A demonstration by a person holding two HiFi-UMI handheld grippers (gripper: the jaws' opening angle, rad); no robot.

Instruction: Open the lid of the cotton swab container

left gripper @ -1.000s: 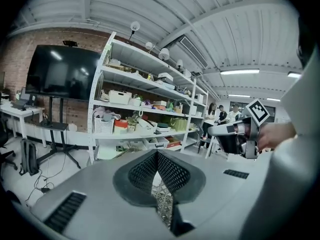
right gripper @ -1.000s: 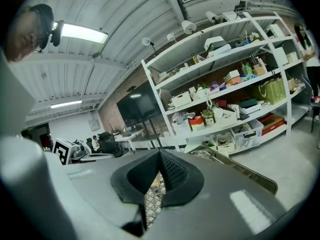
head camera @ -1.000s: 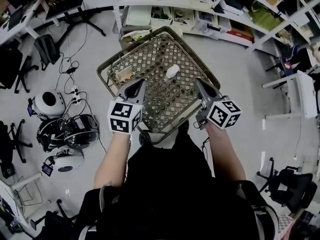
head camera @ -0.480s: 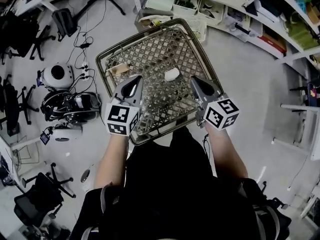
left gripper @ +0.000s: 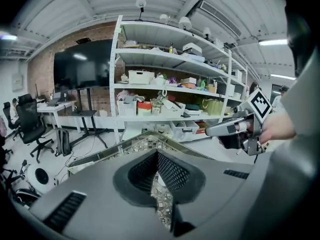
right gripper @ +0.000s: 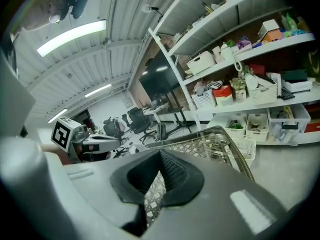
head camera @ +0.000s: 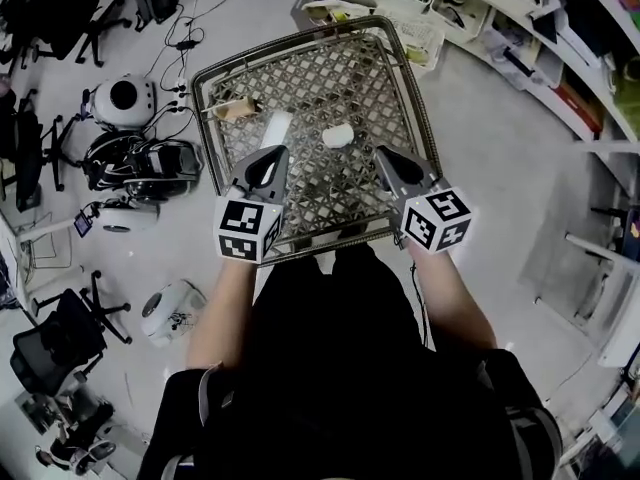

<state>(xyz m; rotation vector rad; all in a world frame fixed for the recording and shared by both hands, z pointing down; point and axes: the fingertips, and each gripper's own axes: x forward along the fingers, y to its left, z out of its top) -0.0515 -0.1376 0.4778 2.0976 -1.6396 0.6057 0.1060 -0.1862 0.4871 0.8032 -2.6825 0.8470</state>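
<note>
A small white oval container (head camera: 338, 136) lies near the middle of the patterned tabletop (head camera: 330, 88). A white tube-shaped thing (head camera: 275, 128) lies to its left, just beyond my left gripper (head camera: 270, 158). Which of the two holds the cotton swabs I cannot tell. My left gripper hovers over the table's near left part, shut and empty (left gripper: 157, 154). My right gripper (head camera: 383, 156) hovers over the near right part, also shut with nothing in it (right gripper: 161, 151). Both point toward the far side, well short of the oval container. Each shows in the other's gripper view.
A brownish scrap (head camera: 232, 111) lies at the table's far left. The table has a raised metal rim (head camera: 415, 98). Round devices and cables (head camera: 140, 158) and office chairs (head camera: 55, 343) crowd the floor at left. Stocked shelves (head camera: 520, 28) stand beyond the table at right.
The head view has swung, so the table sits higher and the floor at left shows more. Both grippers keep their places, shut. The white tube now shows beyond the left gripper.
</note>
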